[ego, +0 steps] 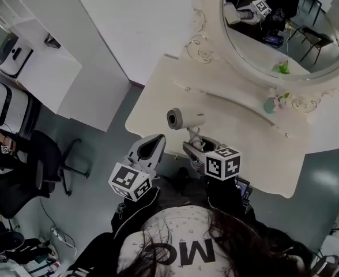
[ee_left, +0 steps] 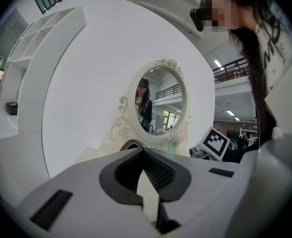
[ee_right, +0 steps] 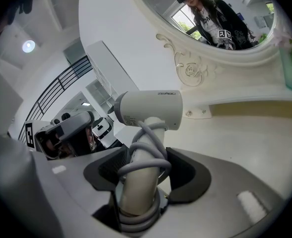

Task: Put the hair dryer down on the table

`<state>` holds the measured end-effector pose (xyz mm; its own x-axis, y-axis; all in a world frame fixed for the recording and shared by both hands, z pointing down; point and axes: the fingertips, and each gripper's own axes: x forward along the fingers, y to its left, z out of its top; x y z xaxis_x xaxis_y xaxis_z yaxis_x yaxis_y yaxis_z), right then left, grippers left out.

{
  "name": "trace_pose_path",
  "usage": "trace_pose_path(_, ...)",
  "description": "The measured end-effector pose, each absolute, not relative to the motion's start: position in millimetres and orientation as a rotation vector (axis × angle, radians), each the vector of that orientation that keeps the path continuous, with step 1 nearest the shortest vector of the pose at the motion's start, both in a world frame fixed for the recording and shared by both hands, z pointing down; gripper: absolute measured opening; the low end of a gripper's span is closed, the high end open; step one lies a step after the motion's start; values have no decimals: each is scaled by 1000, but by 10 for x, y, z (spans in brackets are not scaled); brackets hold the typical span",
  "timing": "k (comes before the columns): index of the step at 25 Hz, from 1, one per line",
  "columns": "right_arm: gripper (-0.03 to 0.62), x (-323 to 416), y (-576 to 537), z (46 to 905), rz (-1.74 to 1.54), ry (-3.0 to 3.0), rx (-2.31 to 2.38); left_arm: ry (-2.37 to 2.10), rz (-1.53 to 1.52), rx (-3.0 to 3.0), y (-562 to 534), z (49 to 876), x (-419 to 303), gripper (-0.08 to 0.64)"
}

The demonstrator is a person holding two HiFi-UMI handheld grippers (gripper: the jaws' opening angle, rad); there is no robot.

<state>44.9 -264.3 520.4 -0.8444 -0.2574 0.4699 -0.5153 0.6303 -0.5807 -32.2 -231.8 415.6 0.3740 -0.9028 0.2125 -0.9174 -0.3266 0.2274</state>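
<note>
1. while the right gripper [ee_right: 145, 171] clamps its jaws on the handle of the hair dryer [ee_right: 148, 108], the dryer's barrel stands above the jaws, roughly level.
2. a grey cord [ee_right: 147, 155] is wound in loops round that handle, and the dark pads press on handle and cord together.
3. seen from the head view, the hair dryer [ego: 185, 119] sits over the front left part of the cream table [ego: 238, 128], held up in the right gripper [ego: 192, 148] rather than lying on the top.
4. the left gripper [ego: 155, 142] hangs just beside it, off the table's front edge, well short of the dryer.
5. its own view shows the left gripper [ee_left: 145, 155] with its tips brought together and nothing caught between them.
6. an oval mirror [ego: 256, 51] in a scrolled frame rises at the back of the table, and a small green bottle [ego: 270, 105] stands near its base.
7. a black office chair [ego: 48, 160] stands on the floor to the left, well apart from the table.
</note>
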Motion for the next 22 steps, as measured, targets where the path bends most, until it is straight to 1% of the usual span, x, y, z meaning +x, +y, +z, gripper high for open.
trace_pose_path(13,256,168,-2903,5316,1042,-2498,648,-1530,104,2387,-2612,4169,-509,-5)
trace_pose_path(22,256,-327,-3172,5465,1027,-2434,739,-1419,114,2423,-2965,4235,-1038,-5)
